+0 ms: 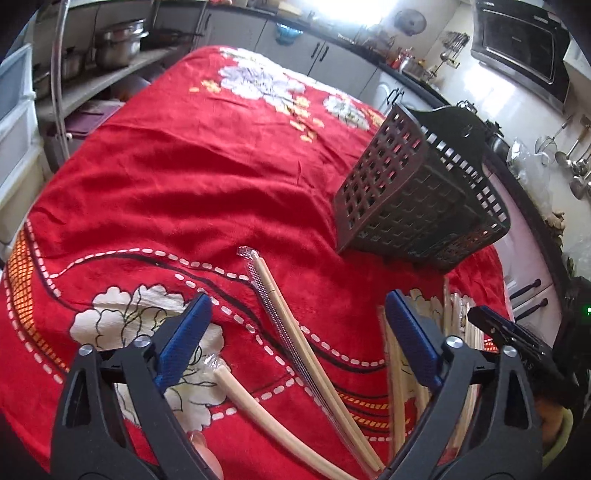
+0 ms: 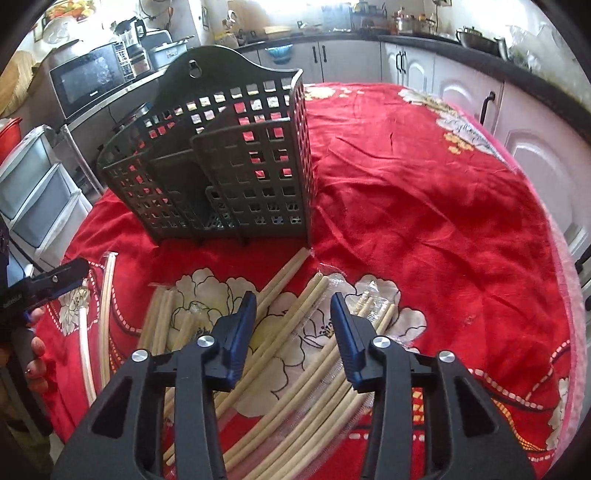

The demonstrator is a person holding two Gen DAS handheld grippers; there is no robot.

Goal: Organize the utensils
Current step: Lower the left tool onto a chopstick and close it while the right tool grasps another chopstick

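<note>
Both grippers reached down for chopsticks at the table's near edge.

The right gripper [image 2: 293, 325] hung partly open over the loose chopsticks [image 2: 291, 373], gripping none; the left gripper [image 1: 295, 332] stood wide and empty above a wrapped pair [image 1: 295, 332]. This looked like the pick-up step: next, closing on one pair and carrying it to the dark basket [image 2: 221, 166] standing beyond, mid-table, on the red cloth [image 2: 424, 206].

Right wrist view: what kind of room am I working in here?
Most likely a home kitchen: a microwave on a shelf, white cabinets under a dark countertop, and pots along the back. The work surface is a table under a red floral cloth.
</note>
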